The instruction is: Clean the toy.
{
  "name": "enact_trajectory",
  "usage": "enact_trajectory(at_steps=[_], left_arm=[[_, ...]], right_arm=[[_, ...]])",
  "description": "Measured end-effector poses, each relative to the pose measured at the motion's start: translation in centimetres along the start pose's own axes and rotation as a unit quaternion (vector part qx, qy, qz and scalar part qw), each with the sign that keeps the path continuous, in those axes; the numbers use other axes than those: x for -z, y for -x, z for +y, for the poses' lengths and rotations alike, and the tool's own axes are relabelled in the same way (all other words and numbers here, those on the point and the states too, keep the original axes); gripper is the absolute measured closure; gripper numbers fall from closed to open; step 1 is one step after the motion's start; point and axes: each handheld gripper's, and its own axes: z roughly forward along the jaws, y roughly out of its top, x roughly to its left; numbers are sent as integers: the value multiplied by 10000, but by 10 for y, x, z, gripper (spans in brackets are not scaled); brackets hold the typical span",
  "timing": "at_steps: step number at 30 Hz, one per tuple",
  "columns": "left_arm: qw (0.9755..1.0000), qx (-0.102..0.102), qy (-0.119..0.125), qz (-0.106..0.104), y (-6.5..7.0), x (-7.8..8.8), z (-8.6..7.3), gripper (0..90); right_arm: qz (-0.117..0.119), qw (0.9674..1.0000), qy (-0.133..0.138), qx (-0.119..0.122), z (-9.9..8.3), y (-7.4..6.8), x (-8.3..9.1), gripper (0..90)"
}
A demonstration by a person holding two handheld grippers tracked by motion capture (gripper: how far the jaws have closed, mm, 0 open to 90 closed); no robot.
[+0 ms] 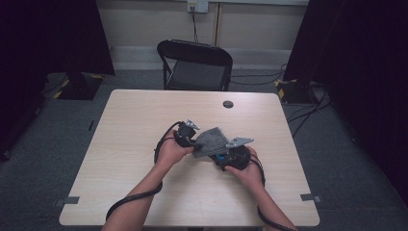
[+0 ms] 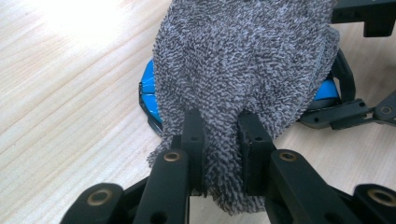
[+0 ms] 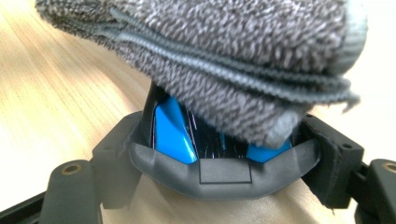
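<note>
**Cloth Pinched Left, Blue Piece Braced Right**

Pinched a bunched fold of the grey cloth (image 2: pixel 243 70) in the left gripper (image 2: pixel 220 126), with the jaws pressed almost together and the pile squeezed between the pads. Judged this a tight hold, chosen so the fabric would not slip out during rubbing.

Draped the rest of the cloth forward over the blue-and-black object (image 2: pixel 148 93), covering its top and leaving blue edges peeking out on either side. Seen from the right gripper view, laid the cloth's stitched hem across the upper face of the object, touching it.

Clamped that object in the right gripper (image 3: pixel 224 154), with the jaws spread wide and set against the two flanks of its dark rubbery rim. Judged this a bracing grip, meant to stop the piece sliding away under the cloth's pressure.

Kept both grippers low over the middle of the tabletop (image 1: pixel 144 120), close in front of the person, facing each other with the cloth bridging them. Could not tell whether the object rested on the wood or hung just clear of it.

Read the whole arrangement as wiping: one side steadying, the other working the cloth. Left the chair (image 1: pixel 195 65) beyond the far edge, well apart.
</note>
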Motion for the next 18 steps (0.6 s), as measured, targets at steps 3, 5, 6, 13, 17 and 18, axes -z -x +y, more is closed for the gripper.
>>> enact_trajectory(at_steps=[3, 5, 6, 13, 17, 18], left_arm=[[10000, 36, -11, 36, -3, 0, 0, 758], [10000, 66, -9, 63, -5, 0, 0, 758], [9999, 87, -14, 90, -6, 0, -1, 758], [9996, 192, -48, 215, -16, 1, -3, 758], [9993, 276, -51, 248, -20, 1, -4, 758], [9992, 286, -53, 278, -22, 1, -5, 757]], right_arm=[[0, 10000, 0, 1, 0, 0, 0, 238], [0, 10000, 0, 0, 0, 0, 0, 238], [0, 10000, -1, -1, 0, 0, 0, 238], [0, 10000, 0, 0, 0, 0, 0, 238], [0, 10000, -1, -2, 0, 0, 0, 238], [0, 10000, 0, -2, 0, 0, 0, 238]])
